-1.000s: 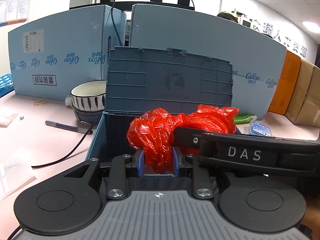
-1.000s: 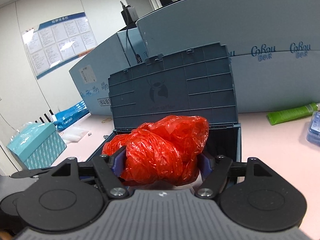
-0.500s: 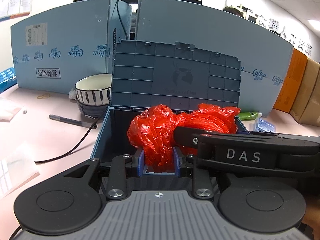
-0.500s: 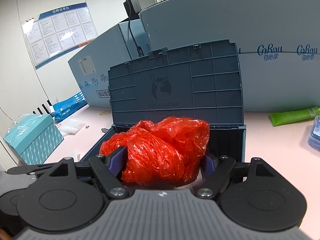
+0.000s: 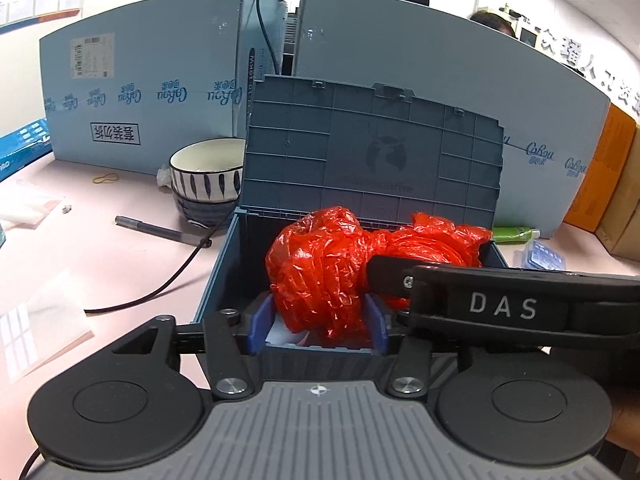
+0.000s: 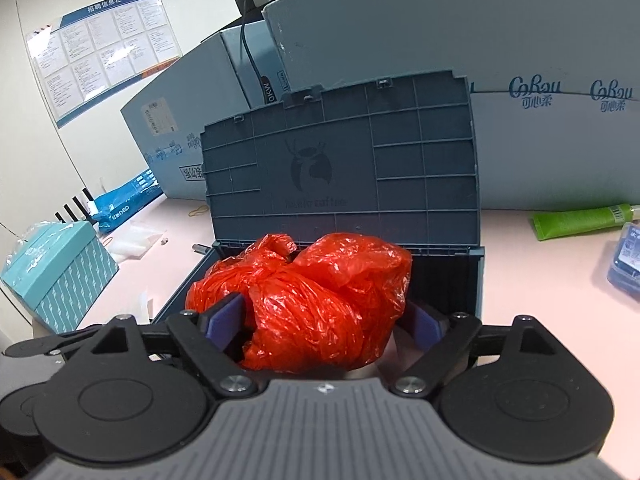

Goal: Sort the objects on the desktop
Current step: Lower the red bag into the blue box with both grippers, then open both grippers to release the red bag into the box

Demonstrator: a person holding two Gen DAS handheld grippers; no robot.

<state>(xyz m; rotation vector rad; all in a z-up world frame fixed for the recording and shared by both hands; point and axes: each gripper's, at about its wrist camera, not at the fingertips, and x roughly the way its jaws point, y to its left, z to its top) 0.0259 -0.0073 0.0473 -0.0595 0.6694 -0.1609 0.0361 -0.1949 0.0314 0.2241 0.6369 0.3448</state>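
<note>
A crumpled red plastic bag sits in the open blue-grey storage box, whose lid stands upright behind it. My left gripper has its blue pads around the bag's left end, with a small gap beside the left pad. My right gripper is shut on the bag over the box, pads pressing both sides. Its black body crosses the left wrist view from the right.
A striped bowl, a pen and a black cable lie left of the box. A green tube and a blue pack lie to the right. A teal box stands far left. Blue cartons line the back.
Both grippers have lowered with the bag into the box. The left gripper's pads have spread wider around the bag; the right stays clamped.
</note>
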